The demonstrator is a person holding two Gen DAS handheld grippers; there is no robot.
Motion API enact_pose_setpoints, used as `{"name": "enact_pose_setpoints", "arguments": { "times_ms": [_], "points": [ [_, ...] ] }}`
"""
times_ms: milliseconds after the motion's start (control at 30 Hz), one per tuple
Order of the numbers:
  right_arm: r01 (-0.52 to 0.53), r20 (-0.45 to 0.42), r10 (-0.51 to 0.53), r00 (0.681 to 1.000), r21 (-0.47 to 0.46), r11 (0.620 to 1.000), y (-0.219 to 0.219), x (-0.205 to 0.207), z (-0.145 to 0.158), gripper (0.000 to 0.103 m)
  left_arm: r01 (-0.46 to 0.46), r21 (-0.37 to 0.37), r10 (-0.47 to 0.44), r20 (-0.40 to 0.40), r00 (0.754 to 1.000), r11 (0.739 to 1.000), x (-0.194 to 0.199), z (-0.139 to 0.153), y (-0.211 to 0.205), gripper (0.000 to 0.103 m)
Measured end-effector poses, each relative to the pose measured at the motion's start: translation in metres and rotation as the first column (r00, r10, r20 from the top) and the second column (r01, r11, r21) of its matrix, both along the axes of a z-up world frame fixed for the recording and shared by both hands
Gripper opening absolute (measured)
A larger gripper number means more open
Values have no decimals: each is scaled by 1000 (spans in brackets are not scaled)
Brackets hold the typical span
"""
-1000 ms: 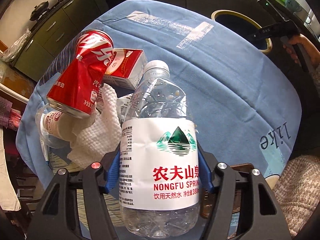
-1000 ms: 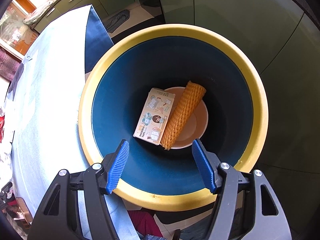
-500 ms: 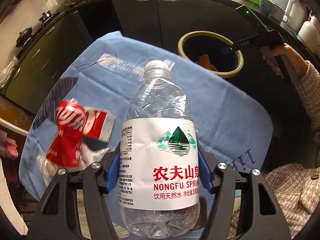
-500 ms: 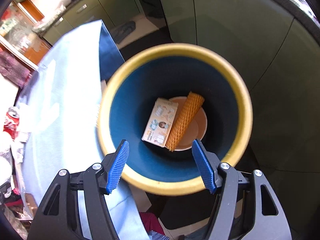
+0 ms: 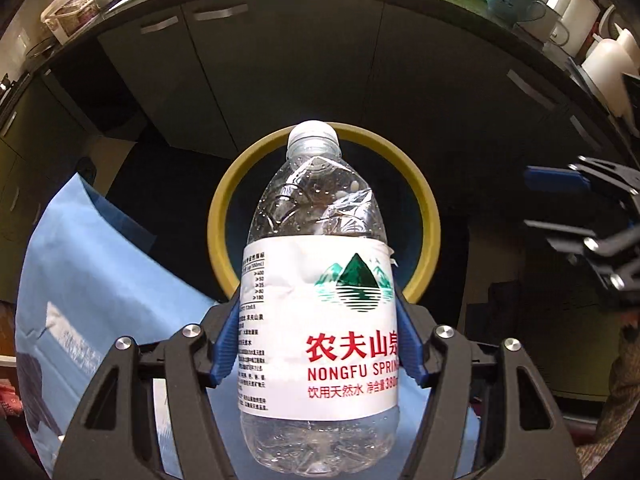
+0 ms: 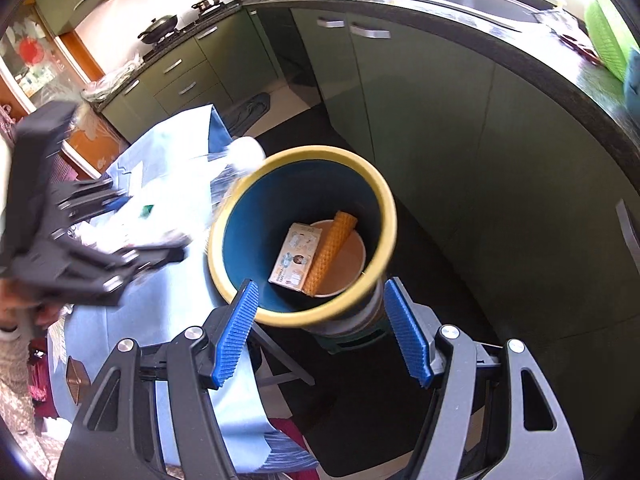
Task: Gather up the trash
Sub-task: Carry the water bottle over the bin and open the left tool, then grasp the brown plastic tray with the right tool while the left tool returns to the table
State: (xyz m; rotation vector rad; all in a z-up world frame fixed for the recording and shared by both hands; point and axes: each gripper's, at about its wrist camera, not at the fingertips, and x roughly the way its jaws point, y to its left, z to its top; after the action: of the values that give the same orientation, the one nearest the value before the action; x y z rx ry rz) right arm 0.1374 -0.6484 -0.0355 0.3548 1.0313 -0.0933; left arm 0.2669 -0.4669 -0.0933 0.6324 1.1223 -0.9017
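My left gripper (image 5: pixel 316 344) is shut on an empty clear water bottle (image 5: pixel 320 320) with a white Nongfu Spring label, held in the air with its cap pointing at the yellow-rimmed bin (image 5: pixel 224 216). The right wrist view shows the bin (image 6: pixel 384 188) beside the table, holding a small carton (image 6: pixel 295 254), an orange mesh sleeve (image 6: pixel 330 252) and a paper bowl (image 6: pixel 352 260). The bottle (image 6: pixel 236 160) appears blurred at the bin's left rim, with the left gripper (image 6: pixel 120 220) behind it. My right gripper (image 6: pixel 324 336) is open and empty, above and in front of the bin.
The table with a blue cloth (image 5: pixel 100 280) lies left of the bin (image 6: pixel 160 292). Dark green kitchen cabinets (image 6: pixel 460 120) curve behind the bin. The right gripper (image 5: pixel 580 216) shows at the right in the left wrist view.
My left gripper has carried the bottle off the table towards the bin; the can and other trash have left its view. My right gripper has pulled up and back from the bin.
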Motion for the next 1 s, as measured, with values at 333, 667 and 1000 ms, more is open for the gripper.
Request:
{"name": "enact_pose_setpoints", "arguments": {
  "times_ms": [333,667,1000],
  "points": [
    [27,-8,-27,1000,17,999,-16,-18,-3,66,-64,25,64,-9,998,998,30,-47,-51,69],
    [-88,-2,88,996,13,996,23,3,2,66,-101,-146,106,30,994,984,-8,60,63,74],
    [-446,0,446,895,5,895,170,22,16,66,-306,-209,336,122,934,929,-76,140,240,82]
  ]
}}
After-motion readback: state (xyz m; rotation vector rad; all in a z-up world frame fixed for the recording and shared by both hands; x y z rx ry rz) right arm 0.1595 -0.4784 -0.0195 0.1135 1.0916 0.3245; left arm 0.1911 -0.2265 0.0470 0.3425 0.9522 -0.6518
